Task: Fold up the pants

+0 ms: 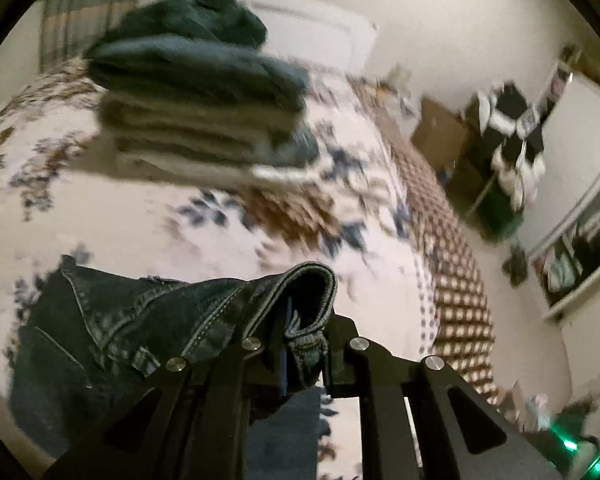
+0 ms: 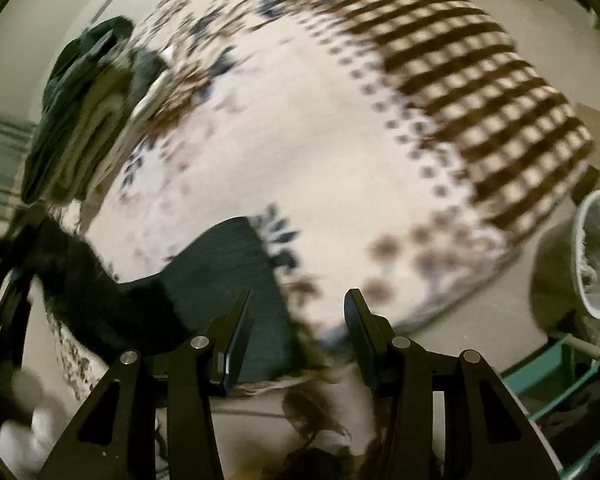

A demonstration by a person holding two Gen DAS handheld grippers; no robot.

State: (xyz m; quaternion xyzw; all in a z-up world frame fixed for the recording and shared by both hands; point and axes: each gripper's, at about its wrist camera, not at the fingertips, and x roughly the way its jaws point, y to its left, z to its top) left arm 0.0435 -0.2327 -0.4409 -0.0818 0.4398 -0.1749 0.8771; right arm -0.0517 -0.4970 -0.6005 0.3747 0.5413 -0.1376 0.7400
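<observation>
Dark blue jeans (image 1: 111, 328) hang from my left gripper (image 1: 304, 344), which is shut on a fold of the waistband, with stitched seams and a belt loop showing. The rest of the denim drapes down to the left over the floral bedspread (image 1: 147, 216). In the right wrist view the same jeans (image 2: 219, 276) trail as a dark strip across the bed and up to the left edge. My right gripper (image 2: 295, 340) stands open above the bed with nothing between its fingers. Both views are motion blurred.
A stack of folded clothes (image 1: 195, 96) sits on the bed behind the jeans, also seen as a pile (image 2: 87, 108) at the left. The bedspread's checked border (image 2: 480, 92) marks the bed edge. A white bin (image 2: 596, 256) and a teal rack (image 2: 560, 364) stand on the floor.
</observation>
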